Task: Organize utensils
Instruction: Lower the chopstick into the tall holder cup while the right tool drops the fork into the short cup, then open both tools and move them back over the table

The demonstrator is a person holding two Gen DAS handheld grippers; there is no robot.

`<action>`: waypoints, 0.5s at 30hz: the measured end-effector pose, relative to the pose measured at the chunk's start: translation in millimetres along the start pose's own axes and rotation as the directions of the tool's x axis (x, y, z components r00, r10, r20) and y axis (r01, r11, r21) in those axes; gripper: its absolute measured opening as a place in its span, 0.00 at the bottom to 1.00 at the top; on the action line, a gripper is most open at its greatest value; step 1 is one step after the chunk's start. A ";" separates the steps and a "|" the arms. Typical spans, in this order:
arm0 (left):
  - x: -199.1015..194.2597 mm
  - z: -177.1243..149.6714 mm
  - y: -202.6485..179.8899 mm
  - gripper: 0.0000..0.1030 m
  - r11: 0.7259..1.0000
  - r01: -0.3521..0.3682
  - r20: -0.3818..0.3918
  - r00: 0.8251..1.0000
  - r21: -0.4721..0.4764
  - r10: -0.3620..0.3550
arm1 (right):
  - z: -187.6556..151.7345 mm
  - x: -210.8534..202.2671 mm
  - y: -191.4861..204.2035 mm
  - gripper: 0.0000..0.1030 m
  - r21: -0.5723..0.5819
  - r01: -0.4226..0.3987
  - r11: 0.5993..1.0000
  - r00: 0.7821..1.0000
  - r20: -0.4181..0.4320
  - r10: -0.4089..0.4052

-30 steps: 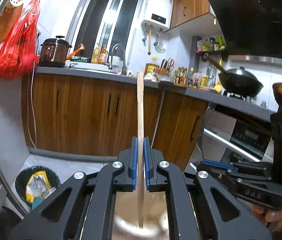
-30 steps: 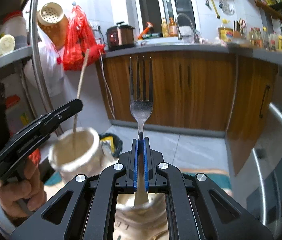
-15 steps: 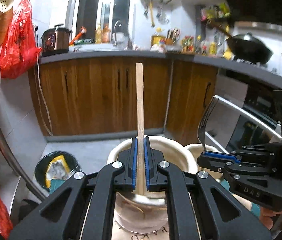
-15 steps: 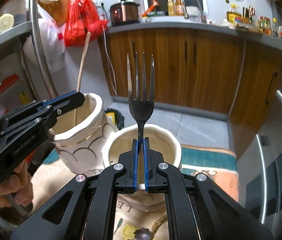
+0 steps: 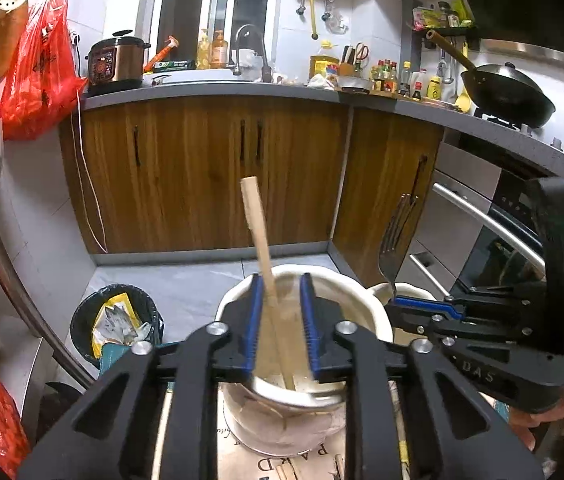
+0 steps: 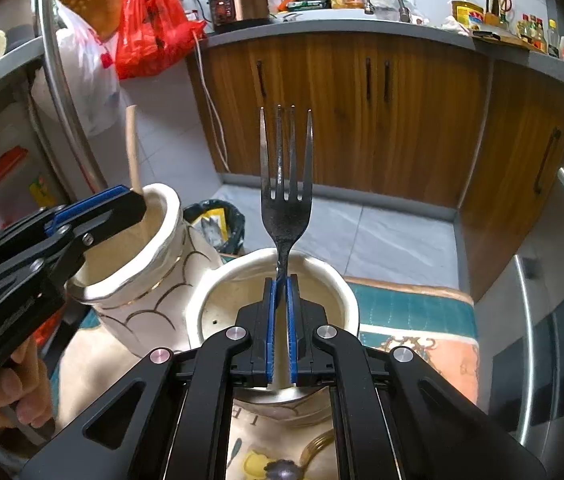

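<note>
**Chopstick dropped, fork on its way**

Your left gripper [image 5: 281,320] stands spread over the taller scalloped jar [image 6: 150,280], its blue pads clear of the wooden chopstick [image 5: 260,240], which leans free with its lower end inside the jar: the release is made so the stick rests on the rim. Half a second ago those pads were clamped on it and it stood straight. To the right, your right gripper [image 6: 281,292] pinches the fork [image 6: 286,184] by its neck, tines up, handle hanging into the shorter cream pot [image 6: 342,292], held upright so it will slide in. It now sits lower over that pot than before.
</note>
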State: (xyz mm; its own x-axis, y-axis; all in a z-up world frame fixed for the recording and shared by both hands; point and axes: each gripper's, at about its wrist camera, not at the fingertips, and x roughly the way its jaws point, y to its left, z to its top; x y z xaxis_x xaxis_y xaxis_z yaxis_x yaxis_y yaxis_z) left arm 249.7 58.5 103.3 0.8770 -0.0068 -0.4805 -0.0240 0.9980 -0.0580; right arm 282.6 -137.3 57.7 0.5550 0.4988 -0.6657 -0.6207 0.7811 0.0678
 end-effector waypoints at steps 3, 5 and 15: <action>-4.6 -0.4 -3.6 0.33 1.000 -0.006 0.013 1.000 0.027 0.005 | -0.4 -0.3 -0.1 0.08 0.001 0.001 1.000 1.000 0.001 -0.001; -8.9 1.3 -5.7 0.38 0.999 -0.010 0.027 1.000 0.033 0.009 | -1.1 -2.1 0.2 0.10 -0.004 0.006 1.000 1.000 0.006 -0.006; -51.3 -1.9 -5.1 0.52 0.999 0.008 0.096 0.995 0.051 -0.013 | -8.1 -35.5 -1.1 0.17 -0.012 0.004 1.000 0.998 0.064 -0.003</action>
State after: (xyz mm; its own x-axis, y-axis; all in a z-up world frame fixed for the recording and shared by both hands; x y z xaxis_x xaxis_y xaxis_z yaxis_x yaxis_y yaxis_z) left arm 203.9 53.6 126.6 0.9192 -0.0138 -0.3936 0.0076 0.9998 -0.0173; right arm 259.1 -158.9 75.3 0.5912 0.5192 -0.6172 -0.6253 0.7784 0.0558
